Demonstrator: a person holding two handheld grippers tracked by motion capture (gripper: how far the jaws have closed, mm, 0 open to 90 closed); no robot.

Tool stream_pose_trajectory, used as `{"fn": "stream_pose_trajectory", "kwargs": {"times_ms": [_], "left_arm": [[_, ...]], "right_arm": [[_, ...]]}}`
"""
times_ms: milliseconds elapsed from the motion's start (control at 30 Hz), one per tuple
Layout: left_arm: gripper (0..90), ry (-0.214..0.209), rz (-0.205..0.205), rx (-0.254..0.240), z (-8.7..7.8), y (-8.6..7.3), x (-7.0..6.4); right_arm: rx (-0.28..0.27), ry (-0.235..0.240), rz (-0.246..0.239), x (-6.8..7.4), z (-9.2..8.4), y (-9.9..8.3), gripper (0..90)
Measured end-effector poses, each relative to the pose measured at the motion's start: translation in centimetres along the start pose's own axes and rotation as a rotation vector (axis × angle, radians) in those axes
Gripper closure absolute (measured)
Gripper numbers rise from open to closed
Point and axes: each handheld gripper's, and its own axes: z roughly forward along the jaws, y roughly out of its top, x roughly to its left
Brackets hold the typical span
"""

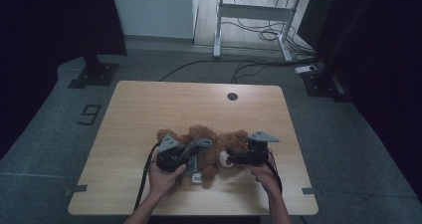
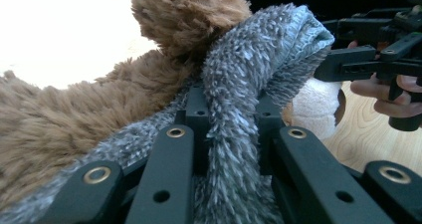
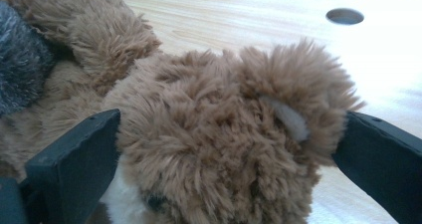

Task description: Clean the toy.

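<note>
1. While the grey fuzzy knitted scarf [image 2: 249, 84] is worked around the brown plush teddy bear [image 1: 214, 144] lying on the light wooden desk [image 1: 149, 109], keep the fabric taut and lift gently.
2. Left hand-held gripper [image 1: 186, 152]: jaws pinched tight on the scarf.
3. Right hand-held gripper [image 1: 231, 158]: jaws spread wide, pressing either side of the bear's head [image 3: 224, 134], steadying it.

Brown teddy bear [image 1: 214, 149], grey scarf [image 1: 196, 147]
</note>
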Motion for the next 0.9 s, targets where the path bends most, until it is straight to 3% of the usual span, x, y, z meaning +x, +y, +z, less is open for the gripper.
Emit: {"fn": "stream_pose_trajectory", "kwargs": {"times_ms": [200,367,600,733,900], "left_arm": [[75.9,0.003,0.001,0.000,-0.1,-0.2,-0.1],[75.8,-0.001,-0.002,-0.001,-0.2,-0.4,-0.1],[75.4,-0.013,-0.015,-0.005,-0.5,-0.2,-0.4],[75.0,-0.011,-0.018,-0.010,-1.0,1.3,-0.9],[74.9,-0.036,0.030,-0.028,-0.7,4.0,-2.8]], "right_arm": [[0.008,0.084,0.094,-0.8,1.0,-0.7,0.0],[0.040,0.174,0.110,-0.7,2.3,-1.3,1.9],[0.023,0.171,0.045,-0.4,1.5,-1.5,19.7],[0.008,0.156,0.031,-0.3,1.2,-1.8,27.8],[-0.015,0.124,0.005,0.2,0.9,-2.1,29.3]]}}
